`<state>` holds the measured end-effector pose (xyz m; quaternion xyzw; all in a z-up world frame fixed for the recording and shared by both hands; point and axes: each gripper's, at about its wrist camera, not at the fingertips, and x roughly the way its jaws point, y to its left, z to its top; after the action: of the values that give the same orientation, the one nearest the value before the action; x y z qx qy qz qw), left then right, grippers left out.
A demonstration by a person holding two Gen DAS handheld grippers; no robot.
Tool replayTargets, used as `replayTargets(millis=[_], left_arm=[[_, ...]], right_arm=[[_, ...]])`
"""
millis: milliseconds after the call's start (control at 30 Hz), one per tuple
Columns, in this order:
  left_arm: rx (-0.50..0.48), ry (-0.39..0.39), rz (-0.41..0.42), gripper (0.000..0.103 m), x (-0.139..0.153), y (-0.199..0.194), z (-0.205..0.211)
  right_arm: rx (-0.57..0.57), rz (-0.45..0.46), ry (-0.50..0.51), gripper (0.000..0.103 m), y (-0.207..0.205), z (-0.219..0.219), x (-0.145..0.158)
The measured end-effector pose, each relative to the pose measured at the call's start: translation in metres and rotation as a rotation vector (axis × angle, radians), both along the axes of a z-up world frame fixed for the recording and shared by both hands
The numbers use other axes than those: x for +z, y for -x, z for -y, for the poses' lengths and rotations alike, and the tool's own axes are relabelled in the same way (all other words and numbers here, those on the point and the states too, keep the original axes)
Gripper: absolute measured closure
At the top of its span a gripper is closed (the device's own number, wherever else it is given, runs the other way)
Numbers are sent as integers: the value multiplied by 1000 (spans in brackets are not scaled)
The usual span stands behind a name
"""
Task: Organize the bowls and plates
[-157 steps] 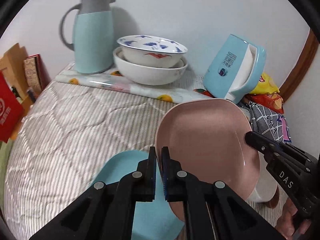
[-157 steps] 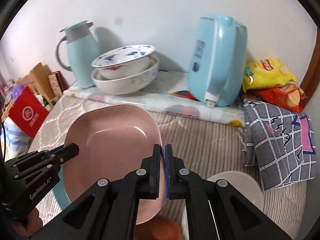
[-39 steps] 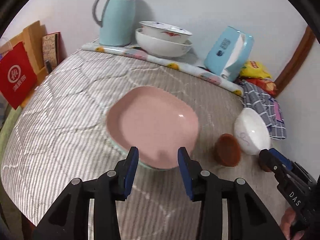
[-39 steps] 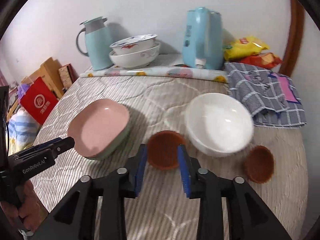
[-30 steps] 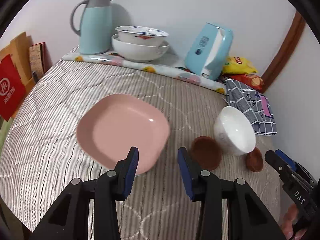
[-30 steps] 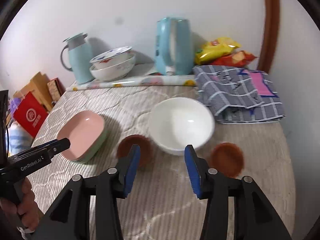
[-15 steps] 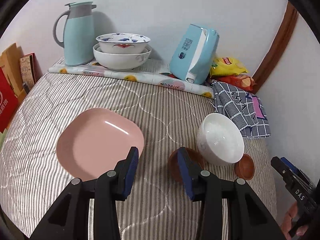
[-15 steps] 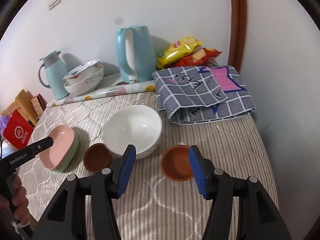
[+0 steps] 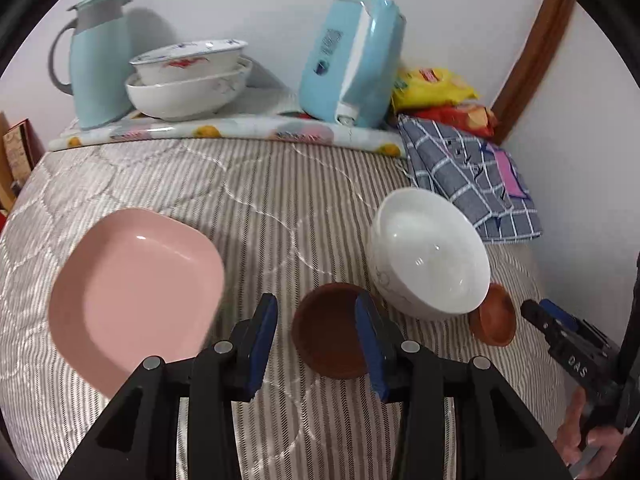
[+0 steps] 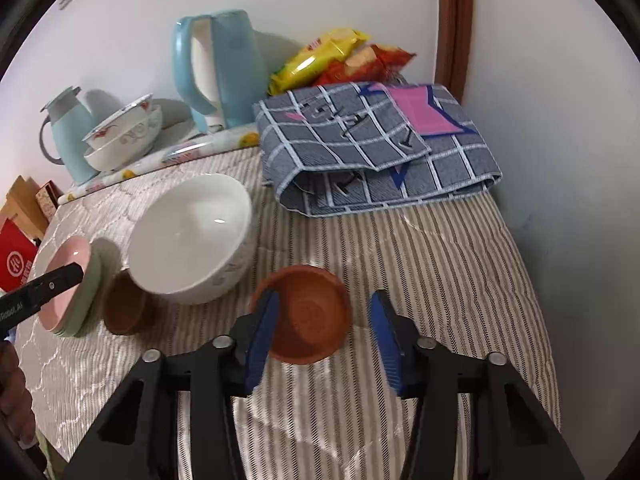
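- The striped quilted surface carries everything; its far edge lies under a fruit-print mat along the wall.
- A folded checked cloth fills the far right corner, with snack bags behind it.
- A pale blue kettle stands on the mat, and a blue jug at the mat's left end.
- Two patterned bowls, one nested in the other, sit between jug and kettle.
- The pink plate tops a small stack of plates near the left edge.
- The white bowl sits right of centre, just in front of the cloth.
- The left gripper is parted with nothing clamped; a brown saucer shows between its pads.
- The right gripper has just been closing, yet its pads stand clear of the second brown saucer near the right edge.
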<state>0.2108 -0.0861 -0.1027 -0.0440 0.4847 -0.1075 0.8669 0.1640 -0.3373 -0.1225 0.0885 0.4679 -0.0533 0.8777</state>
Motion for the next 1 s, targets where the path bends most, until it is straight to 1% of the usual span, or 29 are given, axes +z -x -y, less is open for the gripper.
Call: replayTargets(millis=[100,167,267,500,567,633,700,767,833,900,1000], left_arm=[[-12,-38,-2,67,-7,-3,7],[-14,-40,-16,70,-13,-6,8],[-1,-39,-37,70,-21,-11,6],[5,-71,-64,71,-33,-15,7],[2,-81,-71,73,-38,-16,8],[6,-87,-92,76,-45,-18,8],[10,-73,-109,79,-49,-19,7],[14,-82,-108,83,-52,-18,7],[11,-99,-106,85,-55,-19,9],[1,-87,-107,89,-56,-18,11],[2,-103,-99,89,-56,-17,14]], right_arm=[[-12,-15,-20,60,-5,7,-11],[-17,-27,-22,60,-8,9,-18],[-16,-36,-25,60,-11,11,-25],[-32,-65,-42,60,-18,18,-41],[-33,-73,-52,62,-20,19,-44],[-26,-81,-56,65,-22,18,-47],[-19,-89,-58,69,-24,16,-50],[-11,-95,-58,70,-26,13,-51],[-12,-85,-56,70,-25,12,-52],[-15,-80,-61,72,-25,13,-53],[-13,-80,-62,72,-25,13,-53]])
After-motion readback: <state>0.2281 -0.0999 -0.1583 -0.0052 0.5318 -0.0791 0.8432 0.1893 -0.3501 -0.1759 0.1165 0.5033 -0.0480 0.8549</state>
